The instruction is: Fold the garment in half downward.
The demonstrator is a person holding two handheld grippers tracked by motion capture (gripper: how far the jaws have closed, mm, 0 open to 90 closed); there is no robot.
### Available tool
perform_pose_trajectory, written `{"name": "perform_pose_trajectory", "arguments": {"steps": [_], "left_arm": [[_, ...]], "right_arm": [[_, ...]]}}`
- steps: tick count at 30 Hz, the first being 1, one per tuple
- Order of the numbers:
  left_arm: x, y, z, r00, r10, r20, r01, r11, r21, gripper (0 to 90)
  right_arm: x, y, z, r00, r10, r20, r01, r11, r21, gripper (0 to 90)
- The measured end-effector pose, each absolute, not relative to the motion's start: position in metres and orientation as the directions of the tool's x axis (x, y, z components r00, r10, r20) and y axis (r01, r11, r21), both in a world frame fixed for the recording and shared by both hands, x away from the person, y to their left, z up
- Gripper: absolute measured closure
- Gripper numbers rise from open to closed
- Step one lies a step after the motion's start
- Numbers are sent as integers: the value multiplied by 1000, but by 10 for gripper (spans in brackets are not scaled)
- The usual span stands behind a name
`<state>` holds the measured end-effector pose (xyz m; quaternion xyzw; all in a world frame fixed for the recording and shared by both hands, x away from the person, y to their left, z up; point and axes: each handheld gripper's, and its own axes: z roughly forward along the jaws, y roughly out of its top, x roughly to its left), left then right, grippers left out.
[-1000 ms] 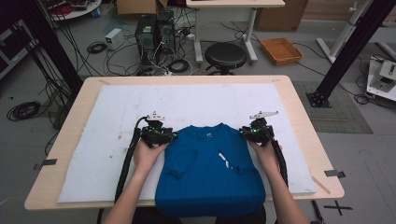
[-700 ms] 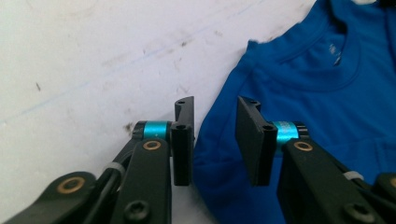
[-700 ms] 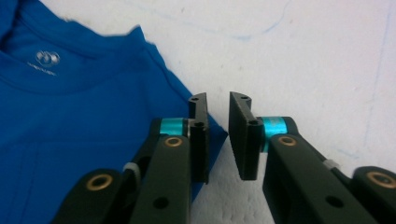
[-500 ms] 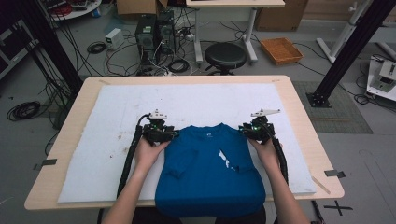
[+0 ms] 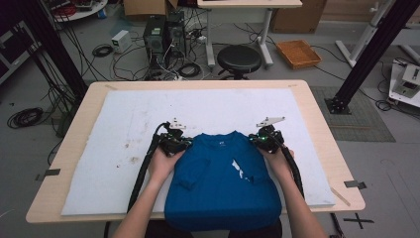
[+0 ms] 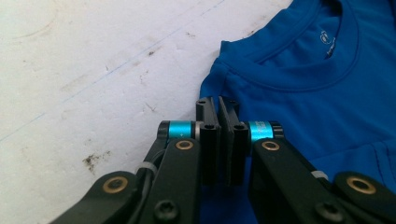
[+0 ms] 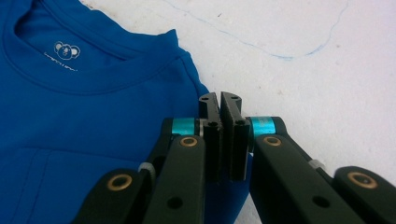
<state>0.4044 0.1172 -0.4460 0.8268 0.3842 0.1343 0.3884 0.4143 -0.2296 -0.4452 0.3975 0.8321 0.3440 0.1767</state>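
Left gripper (image 6: 218, 105) pinched blue shirt (image 5: 223, 183) shoulder | right gripper (image 7: 220, 100) pinched other shoulder | jaws had just closed | advice: lift both evenly, cloth taut.

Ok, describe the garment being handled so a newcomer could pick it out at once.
On the wooden table lies a white mat. At its near edge, between the person's two hands, lies the blue T-shirt, collar pointing away. It is the one blue thing there, with white marks on its chest.

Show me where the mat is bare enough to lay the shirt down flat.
Free: the mat beyond the collar, and its strips left of the left gripper and right of the right gripper. Crowded: the near middle, under the shirt.
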Motion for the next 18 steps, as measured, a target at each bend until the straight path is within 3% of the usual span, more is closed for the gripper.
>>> {"name": "perform_pose_trajectory", "arguments": {"steps": [16, 18], "left_arm": [[438, 130, -434, 603, 794, -72, 535, -336, 776, 884], [442, 129, -425, 605, 794, -56, 498, -322, 805, 884]], "right_arm": [[444, -239, -433, -555, 826, 102, 570, 289, 769, 892], [448, -241, -427, -543, 831, 118, 569, 261, 780, 892]]}}
